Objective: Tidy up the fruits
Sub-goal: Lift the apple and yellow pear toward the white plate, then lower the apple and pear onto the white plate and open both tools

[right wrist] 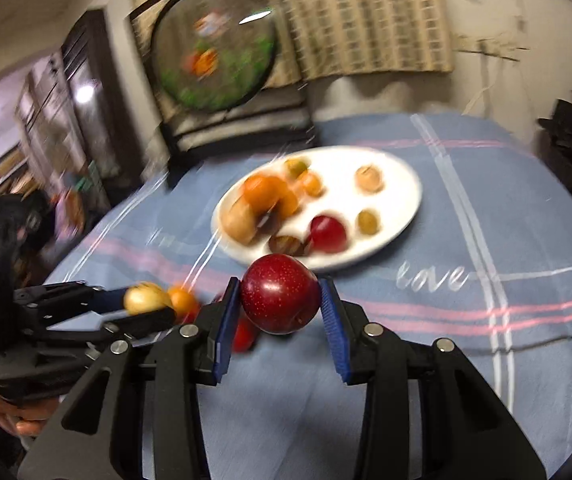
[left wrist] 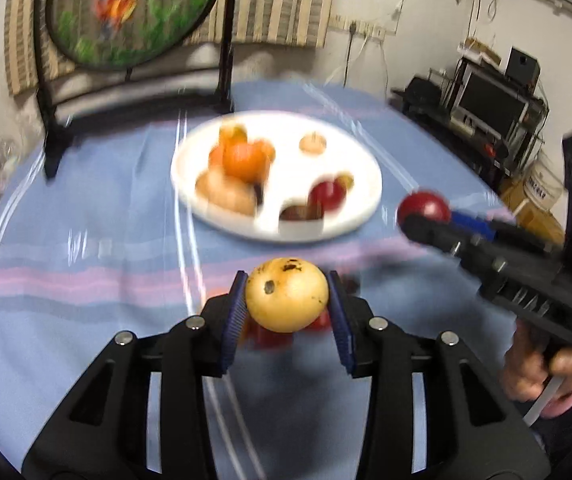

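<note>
Left gripper (left wrist: 287, 300) pinches a yellow fruit (left wrist: 287, 294); right gripper (right wrist: 280, 300) pinches a red plum (right wrist: 280, 293).

One white plate (right wrist: 399, 216) on the far side, two grippers, one yellow fruit (left wrist: 287, 295) and one red plum (right wrist: 280, 299) held up near.

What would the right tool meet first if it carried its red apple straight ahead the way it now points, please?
Probably the near rim of the white plate, then the red fruit lying just inside it. The right tool seems raised above the cloth, so it might pass over; depth is unclear.
</note>
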Available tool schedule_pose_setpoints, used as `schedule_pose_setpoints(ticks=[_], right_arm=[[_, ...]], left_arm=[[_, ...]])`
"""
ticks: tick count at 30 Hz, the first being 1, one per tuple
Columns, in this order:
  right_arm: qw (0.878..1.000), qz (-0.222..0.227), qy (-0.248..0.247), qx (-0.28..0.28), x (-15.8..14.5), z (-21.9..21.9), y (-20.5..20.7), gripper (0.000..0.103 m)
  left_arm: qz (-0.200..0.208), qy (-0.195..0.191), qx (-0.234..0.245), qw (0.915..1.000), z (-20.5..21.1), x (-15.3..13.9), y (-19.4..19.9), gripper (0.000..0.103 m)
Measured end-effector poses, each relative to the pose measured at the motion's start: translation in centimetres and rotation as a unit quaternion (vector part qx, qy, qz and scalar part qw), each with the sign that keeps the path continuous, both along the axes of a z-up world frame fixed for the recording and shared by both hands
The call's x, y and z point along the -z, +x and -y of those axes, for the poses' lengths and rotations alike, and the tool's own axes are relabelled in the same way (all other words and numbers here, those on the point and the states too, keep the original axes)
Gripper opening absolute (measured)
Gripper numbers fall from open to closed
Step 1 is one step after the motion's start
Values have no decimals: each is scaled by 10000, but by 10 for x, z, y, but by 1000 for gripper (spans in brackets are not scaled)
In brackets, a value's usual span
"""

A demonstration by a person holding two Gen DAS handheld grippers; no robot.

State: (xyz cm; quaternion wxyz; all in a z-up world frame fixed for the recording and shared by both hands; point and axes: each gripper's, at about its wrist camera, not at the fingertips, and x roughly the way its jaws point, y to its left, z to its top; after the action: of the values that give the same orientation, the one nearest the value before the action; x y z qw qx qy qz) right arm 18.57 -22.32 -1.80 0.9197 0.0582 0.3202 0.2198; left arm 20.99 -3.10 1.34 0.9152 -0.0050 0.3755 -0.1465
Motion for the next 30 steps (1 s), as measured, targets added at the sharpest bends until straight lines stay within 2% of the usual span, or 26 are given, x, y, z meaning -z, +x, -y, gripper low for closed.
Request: schedule_pose_setpoints(ticks=[3, 7, 13, 15, 16, 17, 18, 19, 21, 25, 27, 30], right_arm=[[9994, 63, 58, 345, -1, 8, 39, 41], [9978, 8, 38, 655, 9, 13, 84, 40], [9977, -75, -117, 660, 25, 12, 121, 41], [9980, -97, -163, 605, 28, 9, 123, 41], [9979, -132, -229, 595, 30, 9, 124, 42], [9980, -154, -251, 563, 31, 9, 124, 47], [9981, -133, -224, 550, 30, 10, 121, 52], [9980, -43, -176, 598, 26, 13, 116, 62], [9977, 133, -105, 652, 16, 16, 109, 62], [9986, 219, -6, 488, -4, 13, 84, 62], [9990, 201, -7, 408, -7, 8, 73, 62], [9998, 20, -95, 164, -2, -3, 49, 62]], left_arm=[[209, 95, 61, 9997, 15, -10, 40, 40], [206, 302, 135, 9992, 37, -3, 83, 40], [80, 507, 272, 9983, 53, 13, 111, 39], [63, 609, 167, 9980, 52, 15, 114, 49], [73, 566, 199, 9982, 50, 14, 113, 52], [87, 503, 198, 9985, 47, 11, 110, 63], [163, 455, 98, 9988, 41, 6, 105, 83], [286, 470, -68, 9985, 35, 0, 98, 89], [542, 481, -226, 9971, 21, -12, 81, 91], [581, 425, -644, 9953, -14, -23, 48, 92], [562, 375, -879, 9938, -35, -20, 26, 97], [603, 286, -1226, 9902, -60, -10, -6, 98]])
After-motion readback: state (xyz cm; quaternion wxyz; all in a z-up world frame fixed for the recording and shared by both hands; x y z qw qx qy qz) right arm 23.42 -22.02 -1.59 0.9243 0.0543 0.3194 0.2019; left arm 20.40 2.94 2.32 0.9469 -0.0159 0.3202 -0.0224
